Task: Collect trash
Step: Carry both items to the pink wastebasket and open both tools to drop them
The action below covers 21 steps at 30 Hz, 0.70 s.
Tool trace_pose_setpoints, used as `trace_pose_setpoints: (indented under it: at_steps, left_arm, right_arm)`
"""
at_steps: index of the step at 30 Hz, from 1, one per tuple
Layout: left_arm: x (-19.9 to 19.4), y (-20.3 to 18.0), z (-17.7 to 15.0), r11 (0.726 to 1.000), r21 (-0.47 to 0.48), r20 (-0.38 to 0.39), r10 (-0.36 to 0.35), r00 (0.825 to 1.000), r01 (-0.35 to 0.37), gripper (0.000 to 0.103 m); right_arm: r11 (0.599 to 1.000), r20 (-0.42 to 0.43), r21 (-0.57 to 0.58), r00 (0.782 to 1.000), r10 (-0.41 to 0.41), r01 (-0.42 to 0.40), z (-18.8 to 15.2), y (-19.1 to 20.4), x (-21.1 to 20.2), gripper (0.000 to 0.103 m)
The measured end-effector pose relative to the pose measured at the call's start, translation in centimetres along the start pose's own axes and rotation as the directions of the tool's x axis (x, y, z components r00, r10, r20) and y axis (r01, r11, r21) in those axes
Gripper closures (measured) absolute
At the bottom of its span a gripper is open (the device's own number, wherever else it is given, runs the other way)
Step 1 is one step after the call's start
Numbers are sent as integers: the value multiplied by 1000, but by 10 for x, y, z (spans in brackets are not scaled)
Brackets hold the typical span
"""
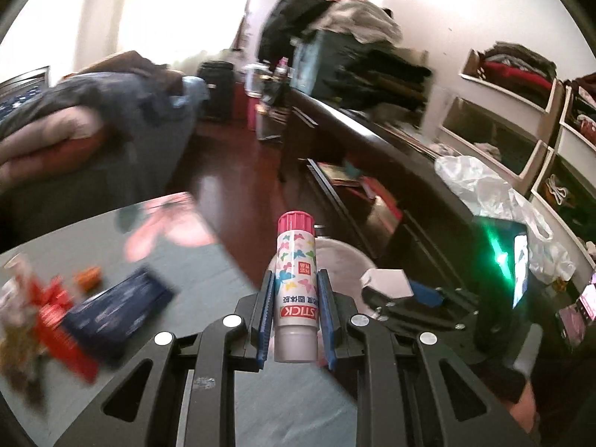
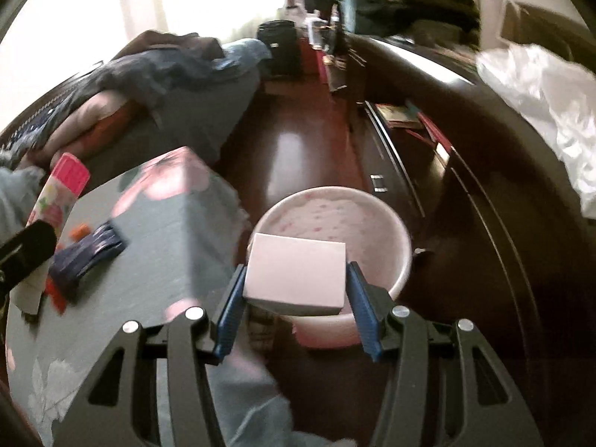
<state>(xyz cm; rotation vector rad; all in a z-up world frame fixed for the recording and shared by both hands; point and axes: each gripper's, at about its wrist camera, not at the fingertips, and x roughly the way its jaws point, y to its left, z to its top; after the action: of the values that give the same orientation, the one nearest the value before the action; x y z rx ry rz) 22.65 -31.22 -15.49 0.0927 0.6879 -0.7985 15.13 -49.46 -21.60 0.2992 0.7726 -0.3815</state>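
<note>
Both hands are loaded, so the task looks to be in its middle stretch. The left tongs (image 1: 296,309) are clamped on a glue stick (image 1: 296,283) with a pink cap, held upright between the blue pads above the edge of the surface (image 1: 208,260). The right tongs (image 2: 294,298) grip a small white box (image 2: 296,273) by its two ends, and the box hangs directly above the pale pink bucket (image 2: 398,246) that stands on the dark wooden floor just beside the surface.

The inside of the bucket, as far as it shows past the box, looks bare apart from its speckled pattern, so I judge that little or nothing has been dropped in so far. The box seems ready to go in first, and the glue stick next.

More remains on the surface: a dark blue packet (image 1: 119,309), a red wrapper (image 1: 61,320) beside it, and a small orange piece (image 1: 89,275) just behind them. These are blurred, and other scraps at the left edge cannot be made out. They would need further trips.
</note>
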Motion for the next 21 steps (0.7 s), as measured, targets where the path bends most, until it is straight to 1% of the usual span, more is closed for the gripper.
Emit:
trace_pose_setpoints:
  at_steps: [3, 4, 7, 11, 13, 15, 16, 18, 20, 21]
  left_arm:
    - [36, -15, 13, 999, 15, -43, -35, 998, 35, 81]
    - [46, -18, 15, 999, 19, -51, -41, 998, 42, 81]
    - [85, -25, 21, 999, 25, -93, -38, 995, 40, 81]
    - [134, -23, 26, 998, -18, -161, -60, 985, 58, 81]
    - [147, -19, 26, 997, -36, -183, -78, 980, 72, 80]
    - [160, -15, 25, 996, -51, -201, -79, 976, 70, 80]
    - [163, -13, 25, 996, -59, -201, -81, 976, 70, 72]
    - [166, -10, 26, 994, -81, -196, -95, 976, 80, 58]
    - [164, -7, 27, 992, -95, -180, -96, 979, 80, 48]
    - [164, -6, 28, 992, -101, -175, -99, 980, 82, 41]
  right_arm:
    - [1000, -12, 26, 1000, -14, 15, 6, -26, 20, 50]
    - [999, -17, 31, 1000, -15, 15, 8, -29, 28, 50]
    - [999, -32, 51, 999, -16, 18, 11, -46, 51, 50]
    - [997, -59, 76, 998, 3, 1, 12, -65, 84, 50]
    - [997, -69, 82, 998, 15, -9, 14, -67, 97, 49]
    - [996, -75, 83, 997, 21, -14, 14, -69, 107, 49]
    - [997, -71, 80, 997, 18, -12, 14, -69, 111, 48]
    - [997, -65, 70, 998, -3, 7, 11, -68, 116, 47]
    - [998, -66, 68, 998, -11, 15, 9, -68, 118, 47]
    - [998, -68, 63, 998, -19, 24, 8, -68, 119, 47]
